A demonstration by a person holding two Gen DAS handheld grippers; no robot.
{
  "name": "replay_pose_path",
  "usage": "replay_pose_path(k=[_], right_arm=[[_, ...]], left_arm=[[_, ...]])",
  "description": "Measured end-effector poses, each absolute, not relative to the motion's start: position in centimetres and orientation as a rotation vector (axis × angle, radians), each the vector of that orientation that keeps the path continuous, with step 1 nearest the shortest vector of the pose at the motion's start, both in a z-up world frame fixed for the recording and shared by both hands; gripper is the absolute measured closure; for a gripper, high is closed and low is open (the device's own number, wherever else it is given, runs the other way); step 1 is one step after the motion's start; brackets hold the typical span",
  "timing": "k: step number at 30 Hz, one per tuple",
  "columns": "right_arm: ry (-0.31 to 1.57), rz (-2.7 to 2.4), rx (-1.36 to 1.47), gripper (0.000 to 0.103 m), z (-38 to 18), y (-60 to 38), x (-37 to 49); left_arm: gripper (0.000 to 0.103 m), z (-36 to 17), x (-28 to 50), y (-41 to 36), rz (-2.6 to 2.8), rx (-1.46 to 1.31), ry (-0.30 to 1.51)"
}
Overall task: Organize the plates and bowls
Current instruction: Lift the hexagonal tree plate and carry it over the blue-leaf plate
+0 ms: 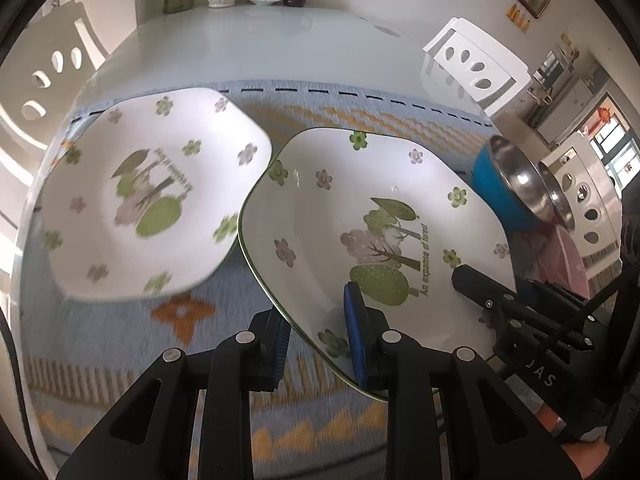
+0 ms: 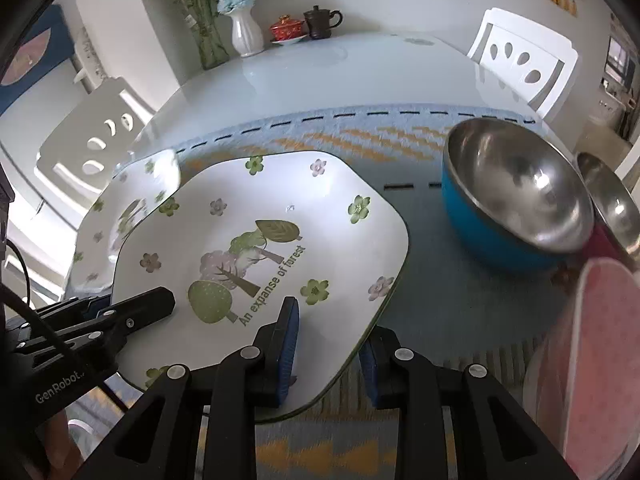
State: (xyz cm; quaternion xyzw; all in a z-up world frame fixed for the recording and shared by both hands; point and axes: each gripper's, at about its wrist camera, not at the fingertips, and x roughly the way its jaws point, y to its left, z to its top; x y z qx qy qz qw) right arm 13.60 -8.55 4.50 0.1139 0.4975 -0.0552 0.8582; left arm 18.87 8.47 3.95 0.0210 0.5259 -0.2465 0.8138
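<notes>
Holding the nearer plate [image 1: 372,216] from both sides, we see its near-left rim caught between the blue pads of the left hand-held gripper [image 1: 320,340] at the bottom centre of the left wrist view, one pad under the rim and one on its face. In the right wrist view the same plate [image 2: 264,248] fills the centre-left, and the right hand-held gripper [image 2: 330,354] at the bottom has its near-right edge between its pads, closed down onto it. This plate is tilted, its far-left edge overlapping the second plate [image 1: 156,196], which sits in the left half of the left wrist view on the patterned cloth [image 1: 208,360] covering the tabletop [image 1: 260,48].

Each hand-held gripper points forward and slightly down along the plate, and each shows at the side of the other's view, reaching in from the opposite rim.

To the right of the held plate, a blue bowl [image 2: 516,204] with a steel inside rests on the cloth, a second steel bowl [image 2: 612,200] touching it at the right edge.
</notes>
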Motion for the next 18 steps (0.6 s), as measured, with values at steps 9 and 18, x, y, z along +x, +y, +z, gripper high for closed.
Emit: replay_pose_path(k=[9, 18], right_arm=[[1.028, -0.077, 0.23, 0.076, 6.4, -6.9, 9.7], [0.934, -0.014, 0.186, 0.076, 10.8, -4.4, 6.2]], left_arm=[[0.081, 5.9, 15.3, 10.4, -0.529, 0.036, 1.093], [0.081, 10.3, 10.9, 12.9, -0.483, 0.011, 0.994]])
